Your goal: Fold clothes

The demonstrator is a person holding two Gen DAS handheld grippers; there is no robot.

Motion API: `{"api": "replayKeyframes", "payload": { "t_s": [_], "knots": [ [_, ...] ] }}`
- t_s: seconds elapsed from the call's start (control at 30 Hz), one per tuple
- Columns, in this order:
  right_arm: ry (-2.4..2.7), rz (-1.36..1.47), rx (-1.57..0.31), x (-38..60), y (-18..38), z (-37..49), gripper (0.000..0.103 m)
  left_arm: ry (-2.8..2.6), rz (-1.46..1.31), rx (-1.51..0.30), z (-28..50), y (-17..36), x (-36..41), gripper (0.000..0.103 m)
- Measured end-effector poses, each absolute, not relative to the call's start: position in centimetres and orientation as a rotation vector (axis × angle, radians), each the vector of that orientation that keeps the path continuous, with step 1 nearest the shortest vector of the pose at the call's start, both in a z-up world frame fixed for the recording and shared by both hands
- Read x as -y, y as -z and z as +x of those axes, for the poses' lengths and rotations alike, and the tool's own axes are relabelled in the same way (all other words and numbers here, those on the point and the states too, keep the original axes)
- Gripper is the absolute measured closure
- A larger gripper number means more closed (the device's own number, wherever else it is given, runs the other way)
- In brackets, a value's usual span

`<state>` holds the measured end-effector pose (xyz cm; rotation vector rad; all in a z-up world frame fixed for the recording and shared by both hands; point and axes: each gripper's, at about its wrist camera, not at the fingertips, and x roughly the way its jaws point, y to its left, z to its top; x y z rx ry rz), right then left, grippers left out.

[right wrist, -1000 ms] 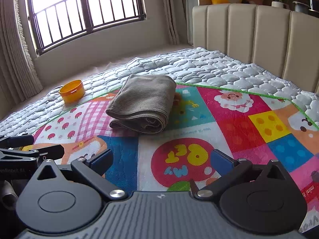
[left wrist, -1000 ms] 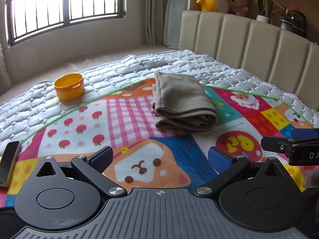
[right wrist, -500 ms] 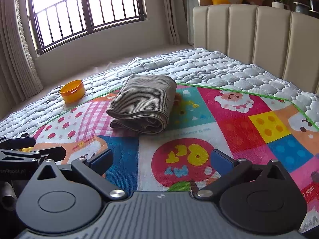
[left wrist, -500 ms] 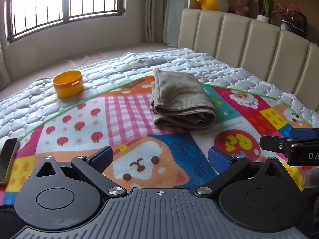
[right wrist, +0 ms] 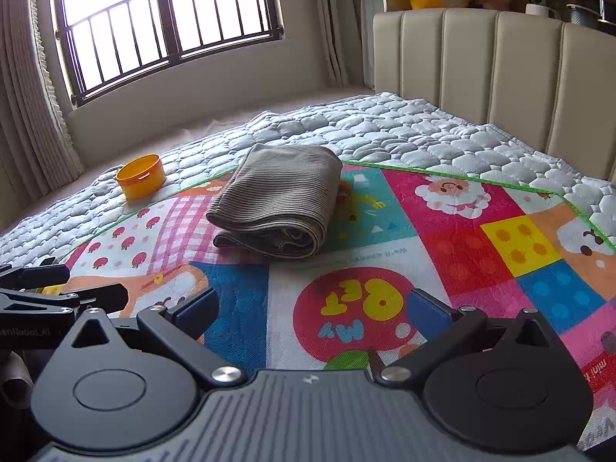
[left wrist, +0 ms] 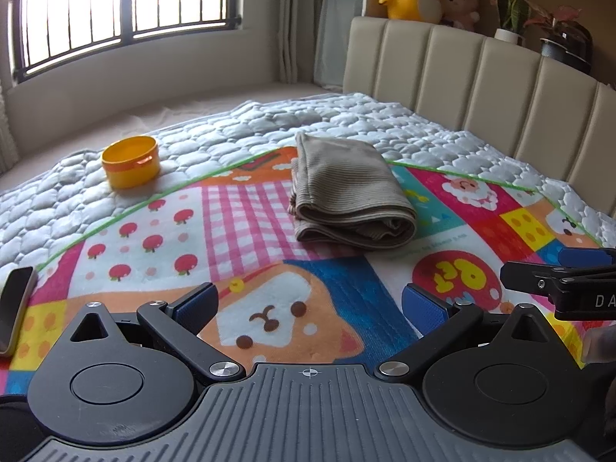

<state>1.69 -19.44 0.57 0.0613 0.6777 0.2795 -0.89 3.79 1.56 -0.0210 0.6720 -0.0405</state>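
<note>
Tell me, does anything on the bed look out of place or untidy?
Nothing stands out. The folded beige ribbed garment lies neatly on the colourful patchwork play mat, and the round orange plastic container stands upright on the quilted grey cover.

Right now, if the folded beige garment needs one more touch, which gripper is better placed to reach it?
Slightly the right gripper, I think. The folded beige garment lies almost straight ahead of its open fingers, while it sits ahead and to the right of the left gripper, which is also open and empty.
</note>
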Motion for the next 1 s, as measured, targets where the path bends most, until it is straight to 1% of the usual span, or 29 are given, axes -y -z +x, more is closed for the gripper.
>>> {"api": "replayKeyframes", "payload": {
  "t_s": [1.0],
  "knots": [
    [-0.279, 0.062, -0.68, 19.3, -0.56, 1.63, 0.0, 0.043, -0.01, -0.675, -0.92, -1.55, -3.58, 0.0]
  ]
}}
